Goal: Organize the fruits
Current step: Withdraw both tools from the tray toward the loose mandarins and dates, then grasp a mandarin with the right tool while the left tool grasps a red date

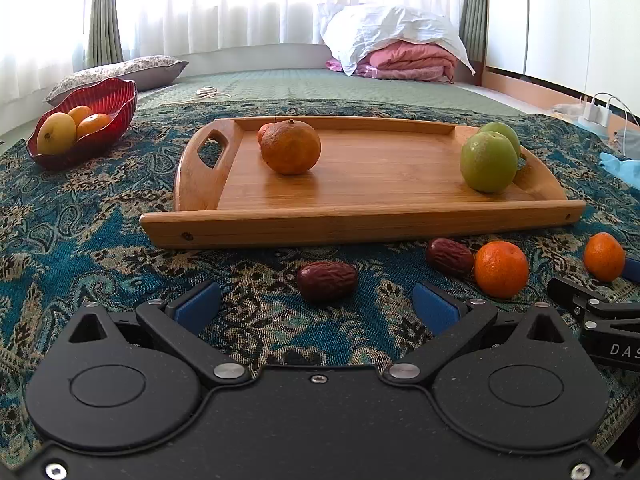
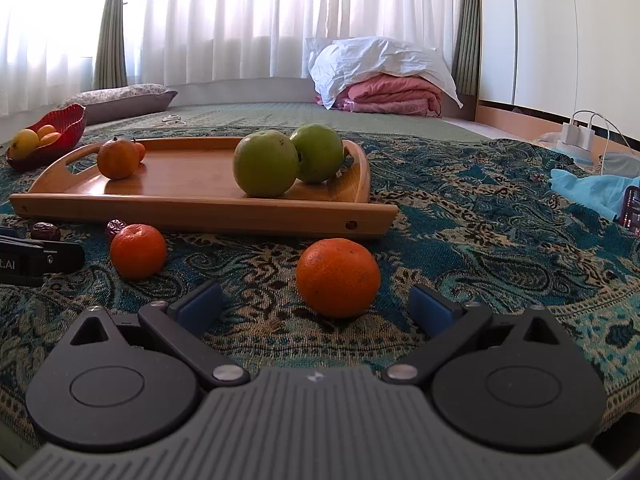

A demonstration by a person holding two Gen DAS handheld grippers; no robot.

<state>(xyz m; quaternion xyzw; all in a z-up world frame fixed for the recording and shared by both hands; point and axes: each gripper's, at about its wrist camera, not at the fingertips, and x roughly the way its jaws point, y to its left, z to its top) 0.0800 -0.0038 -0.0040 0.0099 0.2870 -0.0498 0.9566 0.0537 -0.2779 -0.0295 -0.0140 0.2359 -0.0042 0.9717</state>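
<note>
On the paisley cloth, the left gripper gapes empty before a date; the right gripper, equally wide, frames a mandarin, probably tray-bound.

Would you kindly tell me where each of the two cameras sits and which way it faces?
Left wrist: low over the patterned cloth, facing the wooden tray; the open left gripper frames a date, and the right gripper shows at the edge.
Right wrist: further right, also facing the tray; the open right gripper frames an orange.
Shared: tray, green fruits, red bowl.
</note>
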